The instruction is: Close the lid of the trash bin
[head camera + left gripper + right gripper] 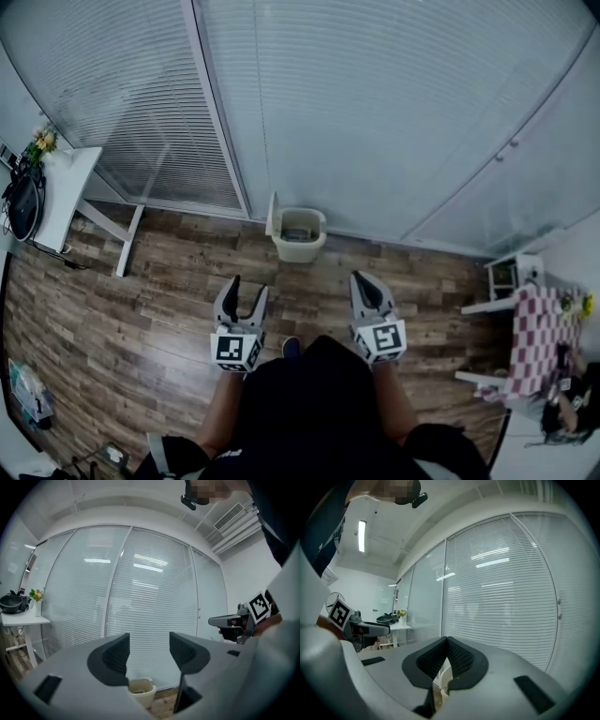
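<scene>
no legible text, labels, numbers or signs

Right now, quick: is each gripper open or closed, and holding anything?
Left gripper: open, nothing between its jaws.
Right gripper: closed, jaws together, holding nothing.

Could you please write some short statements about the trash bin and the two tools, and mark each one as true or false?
1. The trash bin stands with its lid raised. True.
2. The left tool has its jaws pressed together. False: they stand apart, with nothing gripped.
3. The right tool grips the lid. False: its jaws are together on nothing, well away from the bin.
4. The bin stands on the wooden floor, close to the blinds. True.
</scene>
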Available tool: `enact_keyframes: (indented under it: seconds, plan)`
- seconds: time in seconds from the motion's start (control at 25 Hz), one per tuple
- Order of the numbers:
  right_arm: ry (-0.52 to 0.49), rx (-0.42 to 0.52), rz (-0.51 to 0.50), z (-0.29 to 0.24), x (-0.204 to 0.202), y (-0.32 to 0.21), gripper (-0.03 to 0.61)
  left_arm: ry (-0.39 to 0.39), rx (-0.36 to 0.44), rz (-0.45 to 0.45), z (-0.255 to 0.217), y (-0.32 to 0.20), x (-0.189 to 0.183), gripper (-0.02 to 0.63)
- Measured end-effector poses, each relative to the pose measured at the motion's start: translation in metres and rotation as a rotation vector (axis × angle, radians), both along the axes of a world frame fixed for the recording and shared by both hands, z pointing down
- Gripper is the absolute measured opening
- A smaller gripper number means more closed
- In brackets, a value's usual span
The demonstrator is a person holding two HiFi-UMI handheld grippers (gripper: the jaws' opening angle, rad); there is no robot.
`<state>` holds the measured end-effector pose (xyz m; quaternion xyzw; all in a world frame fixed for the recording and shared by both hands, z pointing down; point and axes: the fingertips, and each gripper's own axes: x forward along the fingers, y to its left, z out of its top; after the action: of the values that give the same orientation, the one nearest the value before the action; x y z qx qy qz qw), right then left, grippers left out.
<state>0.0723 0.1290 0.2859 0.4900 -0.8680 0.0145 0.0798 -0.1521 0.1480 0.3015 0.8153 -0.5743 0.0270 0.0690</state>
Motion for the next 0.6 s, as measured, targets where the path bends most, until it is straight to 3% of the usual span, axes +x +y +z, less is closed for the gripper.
enact_keyframes:
  seconds: [0.6]
  plan:
    - [-0.039, -0.083, 0.026, 0.022, 0.006, -0.013, 0.003, 0.007, -0.040, 0.005, 0.015, -0.034, -0.008, 0.247]
